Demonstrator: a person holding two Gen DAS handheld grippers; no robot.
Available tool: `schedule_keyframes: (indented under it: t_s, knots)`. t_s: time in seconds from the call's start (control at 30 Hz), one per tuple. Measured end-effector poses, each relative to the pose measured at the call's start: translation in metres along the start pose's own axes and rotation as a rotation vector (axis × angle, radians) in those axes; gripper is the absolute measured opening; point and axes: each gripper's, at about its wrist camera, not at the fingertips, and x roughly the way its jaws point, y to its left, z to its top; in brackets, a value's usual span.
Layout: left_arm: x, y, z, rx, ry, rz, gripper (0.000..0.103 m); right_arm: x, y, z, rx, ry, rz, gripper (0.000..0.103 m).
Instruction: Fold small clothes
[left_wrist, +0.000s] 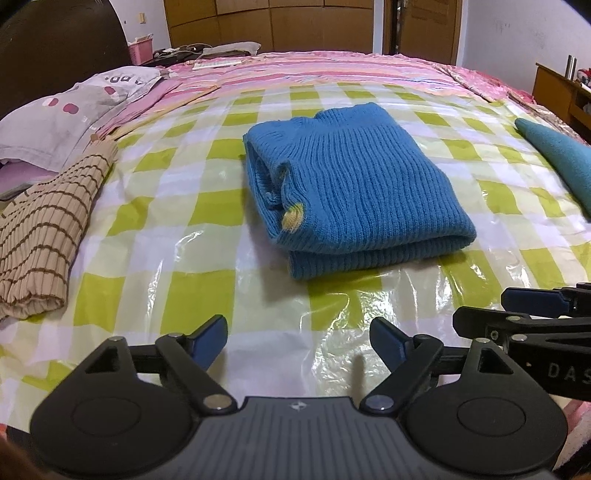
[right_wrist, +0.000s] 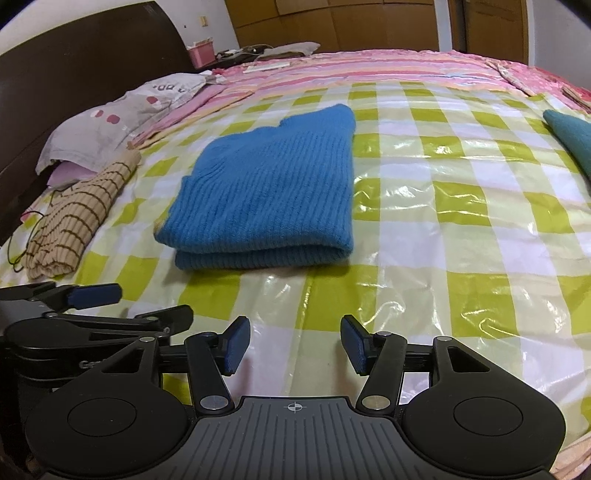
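Lying folded into a compact rectangle, the blue knit sweater (left_wrist: 351, 184) sits near the middle of the checked plastic sheet (left_wrist: 177, 236) that covers the bed, its doubled edge facing the cameras and its collar end away, which suggests this piece is finished and left flat so the layers keep their shape. To its left, well apart, a beige striped garment (left_wrist: 48, 236) rests folded by the pillow (left_wrist: 70, 114), likely set aside as done. At the far right edge a teal cloth (left_wrist: 554, 158) lies on the sheet, perhaps waiting its turn. Both tools hang back near the bed's front edge, clear of the sweater: the left tool (left_wrist: 298, 341) is spread wide and empty, and the right tool (right_wrist: 295, 345) likewise gapes with nothing between its pads.
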Motion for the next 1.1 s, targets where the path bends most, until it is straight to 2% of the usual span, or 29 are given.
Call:
schedule_keyframes:
  t_s: [0.2, 1.1]
  knots:
    - [-0.006, -0.001, -0.002, -0.003, -0.016, 0.003, 0.095, 0.0, -0.003, -0.004, 0.008, -0.009, -0.031, 0.057]
    - [-0.011, -0.006, -0.009, 0.002, -0.032, 0.022, 0.094, -0.007, 0.002, -0.013, 0.021, -0.036, -0.11, 0.057]
